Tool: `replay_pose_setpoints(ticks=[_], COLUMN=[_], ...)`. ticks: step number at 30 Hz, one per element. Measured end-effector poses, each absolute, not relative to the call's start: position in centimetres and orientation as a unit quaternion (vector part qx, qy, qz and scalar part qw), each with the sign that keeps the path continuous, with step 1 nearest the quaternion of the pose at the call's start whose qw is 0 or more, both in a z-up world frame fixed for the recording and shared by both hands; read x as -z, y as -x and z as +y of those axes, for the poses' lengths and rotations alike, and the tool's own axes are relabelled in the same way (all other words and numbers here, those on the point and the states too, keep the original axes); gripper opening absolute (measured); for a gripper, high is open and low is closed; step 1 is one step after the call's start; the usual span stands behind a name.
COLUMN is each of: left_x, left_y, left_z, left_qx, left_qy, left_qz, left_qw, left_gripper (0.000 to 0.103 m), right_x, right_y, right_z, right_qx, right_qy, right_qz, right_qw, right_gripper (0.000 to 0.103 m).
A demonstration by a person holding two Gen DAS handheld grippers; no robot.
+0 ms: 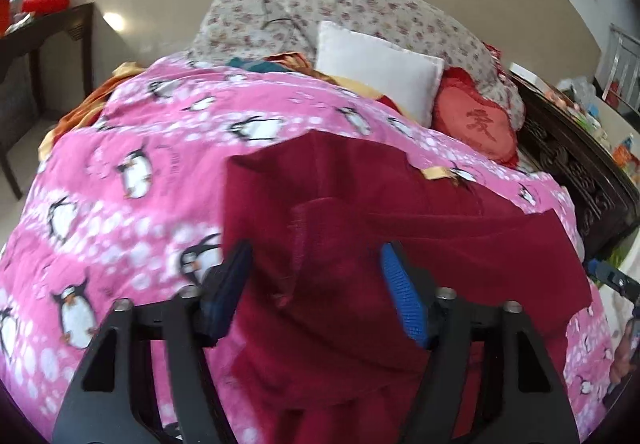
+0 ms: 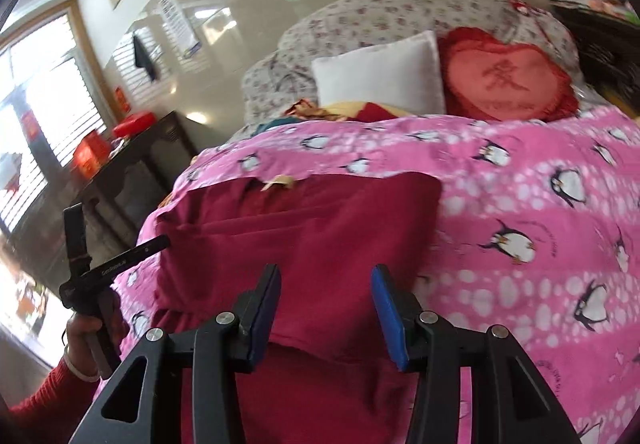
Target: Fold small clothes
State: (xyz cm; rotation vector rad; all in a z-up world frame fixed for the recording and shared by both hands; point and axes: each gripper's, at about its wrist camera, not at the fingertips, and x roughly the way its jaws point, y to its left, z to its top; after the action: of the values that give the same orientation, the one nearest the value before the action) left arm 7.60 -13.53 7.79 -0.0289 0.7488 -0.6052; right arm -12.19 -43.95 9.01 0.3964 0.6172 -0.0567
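A dark red garment lies spread on the pink penguin-print bedcover, with a folded flap and stitched hem near its middle. My left gripper is open just above the garment's near left part, holding nothing. In the right wrist view the same garment lies on the bedcover. My right gripper is open over the garment's near edge, empty. The left gripper tool shows at the left, held in a hand.
A white pillow, a red heart cushion and a floral quilt lie at the bed's far end. A dark wooden headboard runs on the right. A dark side table with red boxes stands left.
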Motion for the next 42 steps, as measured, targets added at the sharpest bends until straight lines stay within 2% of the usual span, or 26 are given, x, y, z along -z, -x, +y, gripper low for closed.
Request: replay_pose_setpoints(ticks=[3,7,13,16,20,25,28,29,30,32,33,35,38,40,42], left_x=[-8.5,-10.7,-12.5,-10.6,-7.9,-8.6,-8.7,-8.7,-8.6,-8.8,-8.9,-8.6,-7.9,-8.4,-9.1], left_y=[-7.1,-6.5,-7.7,-9.0,-9.0,-8.8,-9.4,-9.5,-9.6,-9.9,-10.0,-10.5,-10.9,-9.9,-8.7], left_z=[-15.1,-14.5,-10.1,-9.4,-10.9,-11.1,-11.8,-11.9,-12.0,-12.0,-11.9,-11.7,-10.8,-9.8,-9.2], left_qx=[0.297,0.326,0.292,0.275,0.251,0.265,0.262,0.261,0.262,0.264,0.263,0.247,0.243,0.250,0.242], left_qy=[-0.024,-0.019,0.018,0.025,-0.015,-0.008,-0.011,-0.011,-0.013,-0.018,-0.017,-0.018,0.001,0.006,-0.006], left_qz=[0.356,0.342,0.339,0.370,0.384,0.372,0.376,0.377,0.379,0.377,0.375,0.378,0.407,0.399,0.383], left_qw=[0.886,0.881,0.894,0.887,0.888,0.890,0.889,0.888,0.888,0.888,0.889,0.892,0.880,0.882,0.892], left_gripper=[0.017,0.015,0.015,0.015,0.015,0.015,0.015,0.015,0.015,0.016,0.018,0.026,0.027,0.028,0.035], right_x=[-8.7,-8.8,-9.6,-8.9,-5.9,-7.9,-7.0,-6.3,-6.4,-7.2,-7.3,-6.4,-4.3,-5.5,-6.8], right_y=[12.1,11.8,11.1,9.9,7.5,8.0,6.0,5.3,4.9,5.0,5.0,4.3,4.0,6.1,7.8], right_z=[-45.0,-45.3,-43.2,-42.9,-43.3,-45.0,-46.4,-46.5,-46.2,-46.0,-46.4,-48.1,-50.3,-49.9,-48.7], right_qx=[0.040,0.034,0.017,0.034,0.074,0.114,0.084,0.071,0.093,0.122,0.131,0.188,0.183,0.166,0.149], right_qy=[-0.215,-0.234,-0.196,-0.175,-0.160,-0.168,-0.210,-0.218,-0.193,-0.145,-0.147,-0.135,-0.186,-0.204,-0.197], right_qz=[0.297,0.286,0.286,0.300,0.370,0.321,0.340,0.350,0.351,0.333,0.326,0.332,0.367,0.338,0.323], right_qw=[0.930,0.929,0.938,0.937,0.912,0.925,0.913,0.908,0.912,0.924,0.925,0.914,0.893,0.904,0.914], right_gripper=[0.045,0.045,0.045,0.045,0.045,0.047,0.049,0.040,0.022,0.020,0.015,0.015,0.015,0.015,0.016])
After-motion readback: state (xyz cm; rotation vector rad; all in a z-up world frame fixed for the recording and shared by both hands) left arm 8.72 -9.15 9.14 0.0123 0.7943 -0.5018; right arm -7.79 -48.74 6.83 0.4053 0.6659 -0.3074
